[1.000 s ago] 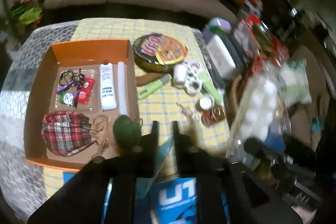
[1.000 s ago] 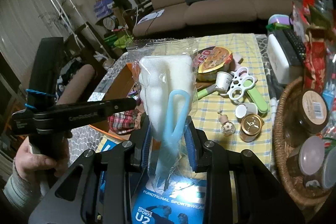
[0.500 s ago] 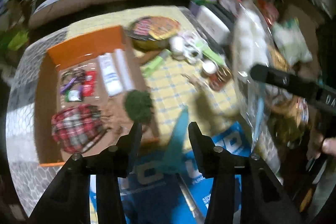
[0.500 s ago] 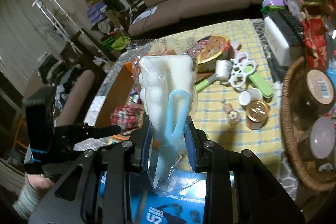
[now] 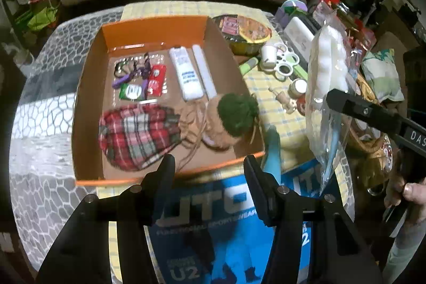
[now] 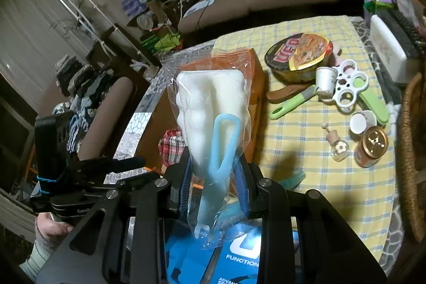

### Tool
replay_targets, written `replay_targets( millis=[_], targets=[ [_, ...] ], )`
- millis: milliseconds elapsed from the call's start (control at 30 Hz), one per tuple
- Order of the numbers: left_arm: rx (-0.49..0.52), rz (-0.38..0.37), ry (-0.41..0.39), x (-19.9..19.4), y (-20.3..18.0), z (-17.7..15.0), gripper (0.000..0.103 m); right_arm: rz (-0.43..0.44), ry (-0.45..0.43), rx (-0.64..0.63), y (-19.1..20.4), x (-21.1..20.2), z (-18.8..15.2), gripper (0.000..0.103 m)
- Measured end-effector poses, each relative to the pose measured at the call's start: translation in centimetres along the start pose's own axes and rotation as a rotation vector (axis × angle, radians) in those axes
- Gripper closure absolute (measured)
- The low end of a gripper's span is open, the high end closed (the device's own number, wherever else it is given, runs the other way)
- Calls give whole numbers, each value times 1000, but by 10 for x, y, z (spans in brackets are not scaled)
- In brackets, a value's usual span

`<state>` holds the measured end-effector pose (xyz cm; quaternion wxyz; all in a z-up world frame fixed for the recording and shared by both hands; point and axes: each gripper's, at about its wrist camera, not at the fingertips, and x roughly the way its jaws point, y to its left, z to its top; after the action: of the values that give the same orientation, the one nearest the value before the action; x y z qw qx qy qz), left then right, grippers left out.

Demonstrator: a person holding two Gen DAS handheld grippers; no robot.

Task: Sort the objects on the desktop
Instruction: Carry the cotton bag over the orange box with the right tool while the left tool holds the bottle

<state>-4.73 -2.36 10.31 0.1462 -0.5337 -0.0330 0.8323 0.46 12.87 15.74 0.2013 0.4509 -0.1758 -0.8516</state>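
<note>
My right gripper (image 6: 214,172) is shut on a clear bag with a white sponge brush and a light blue handle (image 6: 213,108); the bag also shows at the right of the left wrist view (image 5: 326,76), held above the table. My left gripper (image 5: 209,167) is open and empty, above the near edge of the orange cardboard box (image 5: 87,87). The box holds a plaid pouch (image 5: 135,135), a green pompom item (image 5: 237,113), two white tubes (image 5: 187,73) and small packets (image 5: 141,76).
A blue U2 package (image 5: 226,206) lies under my left gripper. On the yellow checked cloth (image 6: 306,135) lie a noodle bowl (image 6: 299,55), a white cup (image 6: 324,77), a green-handled tool (image 6: 290,104), a small can (image 6: 371,149) and a small bottle (image 6: 338,148). A wicker basket (image 6: 410,151) stands at the right.
My left gripper has opened and let go of the bag, then swung left over the box's near edge. My right gripper keeps hold of the bag and has lifted it slightly.
</note>
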Motion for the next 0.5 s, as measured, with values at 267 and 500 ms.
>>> replay_targets(
  millis=[267, 500],
  targets=[
    [-34, 1, 13, -7, 11, -22, 45, -9, 15, 5, 15, 1, -10, 75],
    [-71, 30, -49, -16, 40, 18, 19, -15, 49, 42, 22, 38, 22, 75]
  ],
)
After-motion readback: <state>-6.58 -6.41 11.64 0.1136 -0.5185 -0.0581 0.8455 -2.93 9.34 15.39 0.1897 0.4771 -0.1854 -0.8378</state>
